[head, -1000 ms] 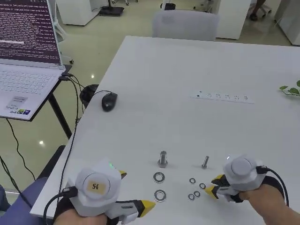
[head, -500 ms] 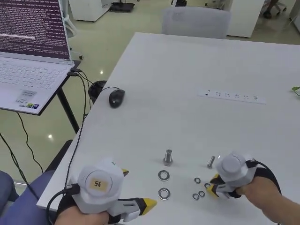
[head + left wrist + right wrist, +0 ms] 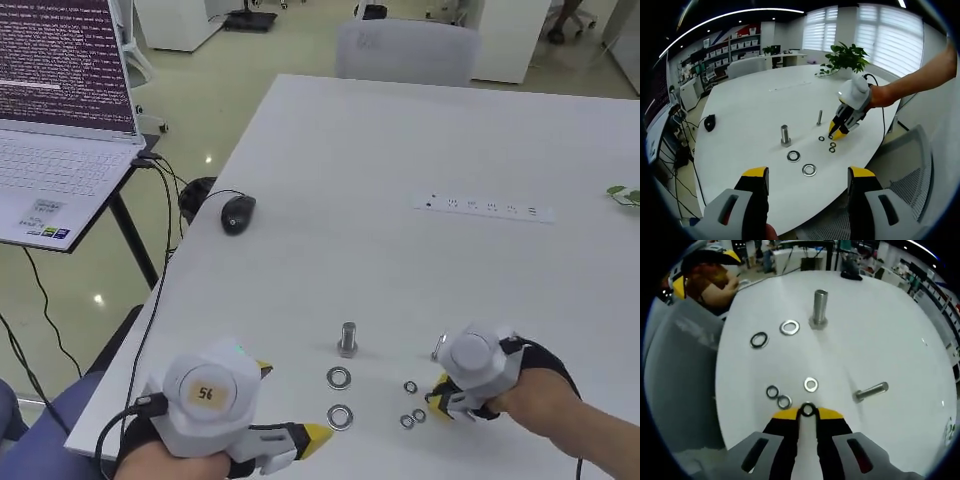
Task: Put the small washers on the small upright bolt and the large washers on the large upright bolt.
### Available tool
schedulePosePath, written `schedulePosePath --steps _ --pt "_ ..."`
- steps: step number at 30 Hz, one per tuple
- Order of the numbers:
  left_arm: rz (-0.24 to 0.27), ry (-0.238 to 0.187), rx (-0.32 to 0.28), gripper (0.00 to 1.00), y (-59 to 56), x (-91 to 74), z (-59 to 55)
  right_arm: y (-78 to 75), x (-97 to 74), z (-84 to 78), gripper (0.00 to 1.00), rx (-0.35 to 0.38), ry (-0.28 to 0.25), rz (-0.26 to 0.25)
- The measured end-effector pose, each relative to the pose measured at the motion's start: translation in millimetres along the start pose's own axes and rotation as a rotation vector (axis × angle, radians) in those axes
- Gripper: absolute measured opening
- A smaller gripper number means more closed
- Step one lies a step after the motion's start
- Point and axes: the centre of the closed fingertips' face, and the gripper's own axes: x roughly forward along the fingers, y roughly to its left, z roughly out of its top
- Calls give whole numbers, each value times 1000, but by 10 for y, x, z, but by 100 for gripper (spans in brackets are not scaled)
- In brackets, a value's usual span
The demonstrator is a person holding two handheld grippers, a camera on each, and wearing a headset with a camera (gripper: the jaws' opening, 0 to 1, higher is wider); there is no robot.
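right gripper [image 3: 808, 414]: fingers narrow, pinched on one small washer [image 3: 808, 410] at the tips, low at the table [image 3: 890, 330]. Three other small washers [image 3: 811, 384] lie loose just ahead, near the small bolt [image 3: 871, 391]. Two large washers [image 3: 789, 327] lie beside the large bolt [image 3: 819, 307]. left gripper [image 3: 807, 176]: at the near table edge, fingers wide, empty.

Your two handheld grippers: pale bodies, yellow tips

Your left gripper [image 3: 289, 402] has a grey-white shell with a round cap, a tan label [image 3: 205, 394] marked "56", yellow-tipped fingers [image 3: 315, 436] and a black cable [image 3: 125, 415]. Your right gripper [image 3: 436, 401] looks the same, and a black strap [image 3: 541, 358] wraps that hand.
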Motion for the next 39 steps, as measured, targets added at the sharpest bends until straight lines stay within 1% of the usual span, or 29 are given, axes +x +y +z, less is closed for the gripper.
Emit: schedulePosePath --steps 3,8,10,14,17,20,23,26,31,33,35,39 --pt "3 -4 -1 63 -9 -6 9 -5 -3 0 14 16 -1 -1" --pt "16 -8 -11 63 15 -29 2 -5 -6 -4 14 35 -4 -4" --pt "21 -9 -14 63 16 -40 0 -5 -14 -16 14 57 -6 -8" --pt "28 -10 -23 63 17 -63 -15 -33 -88 -32 13 92 -26 -23" --pt "31 -10 -29 63 18 -67 -30 -107 -198 -19 13 105 -47 -53" --pt "30 -11 -31 63 13 -70 -31 -222 -326 -20 13 125 -67 -85" --pt "28 -13 -31 63 9 -62 -27 -329 -448 13 13 136 -88 -116" --pt "26 -15 -28 63 5 -56 -9 -446 -585 94 13 126 -107 -146" --pt "24 -16 -26 63 9 -42 -3 -607 -721 268 13 99 -128 -183" --pt "23 -14 -26 63 7 -42 -6 -668 -716 325 13 93 -132 -186" --pt "22 -14 -26 63 1 -46 -6 -676 -709 367 13 87 -129 -184" --pt "25 -16 -28 63 12 -51 -5 -675 -630 385 13 62 -101 -173"
